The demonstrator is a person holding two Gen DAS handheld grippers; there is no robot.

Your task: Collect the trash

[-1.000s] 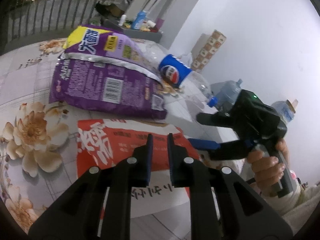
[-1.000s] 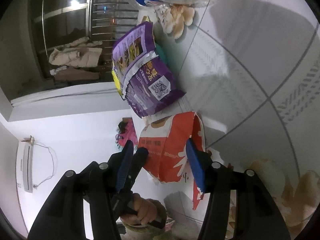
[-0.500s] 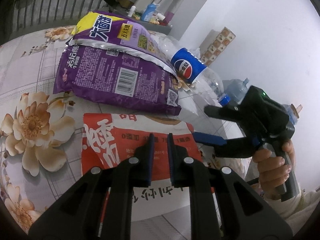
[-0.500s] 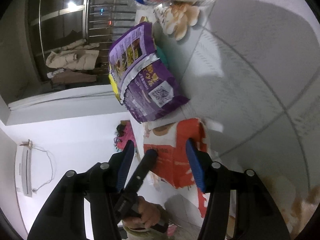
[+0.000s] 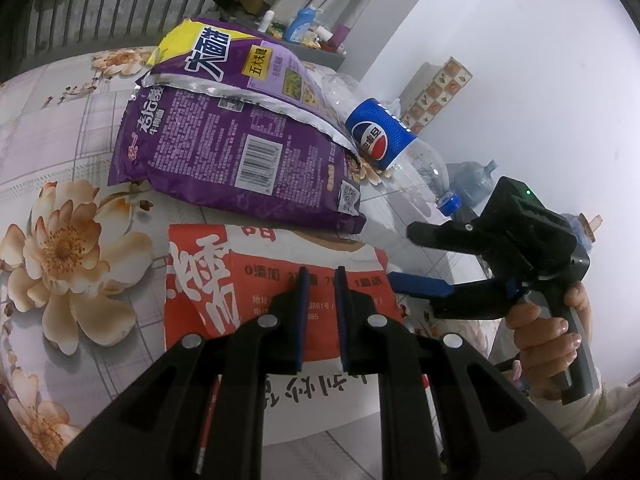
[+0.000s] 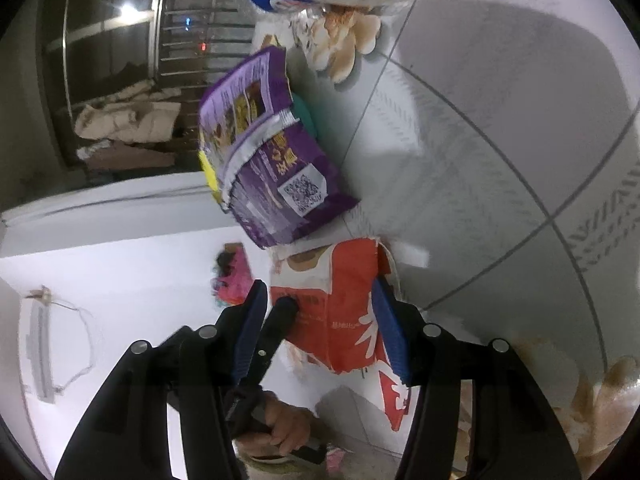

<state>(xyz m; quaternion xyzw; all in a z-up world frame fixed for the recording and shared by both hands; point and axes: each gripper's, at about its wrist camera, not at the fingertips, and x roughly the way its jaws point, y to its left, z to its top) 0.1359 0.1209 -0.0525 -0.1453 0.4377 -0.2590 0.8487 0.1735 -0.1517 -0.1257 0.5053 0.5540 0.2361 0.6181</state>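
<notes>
Both grippers bracketed the red-and-white bag (image 5: 276, 280) lying flat on the flowered tiles (image 5: 60, 248): left gripper (image 5: 319, 276), jaws narrowed with nothing between, hovered over its near end, apparently to steady it, while right gripper (image 5: 400, 256), jaws parted, straddled its right edge to pinch it.

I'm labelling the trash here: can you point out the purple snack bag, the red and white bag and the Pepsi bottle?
purple snack bag (image 5: 224, 152), left wrist view, printed back panel.
red and white bag (image 5: 256, 280), left wrist view, red printed area.
Pepsi bottle (image 5: 378, 134), left wrist view, blue label.
</notes>
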